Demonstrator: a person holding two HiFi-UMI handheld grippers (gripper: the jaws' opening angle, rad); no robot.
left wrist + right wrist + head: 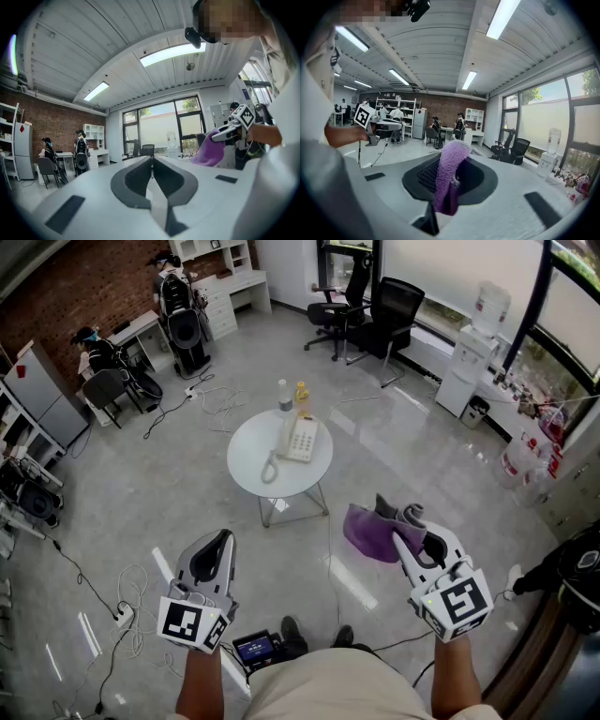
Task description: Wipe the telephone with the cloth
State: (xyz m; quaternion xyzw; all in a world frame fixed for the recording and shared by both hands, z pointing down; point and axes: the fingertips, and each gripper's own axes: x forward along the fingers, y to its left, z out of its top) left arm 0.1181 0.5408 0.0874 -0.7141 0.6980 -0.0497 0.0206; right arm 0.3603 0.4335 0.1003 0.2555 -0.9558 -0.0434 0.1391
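A white telephone [301,439] with its coiled cord lies on a small round white table [253,472] in the middle of the room, well ahead of both grippers. My right gripper [405,523] is shut on a purple cloth [367,531], which hangs from its jaws at the lower right; the same cloth [449,176] fills the gap between the jaws in the right gripper view. My left gripper [221,540] is held at the lower left, shut with nothing between its jaws. In the left gripper view the cloth [209,151] and right gripper show at the right.
A clear bottle [284,396] and a yellow bottle [302,394] stand at the table's far edge. Cables [129,601] trail over the grey floor at left. Black office chairs [375,313] and a water dispenser [475,348] stand by the windows; desks and shelves line the brick wall.
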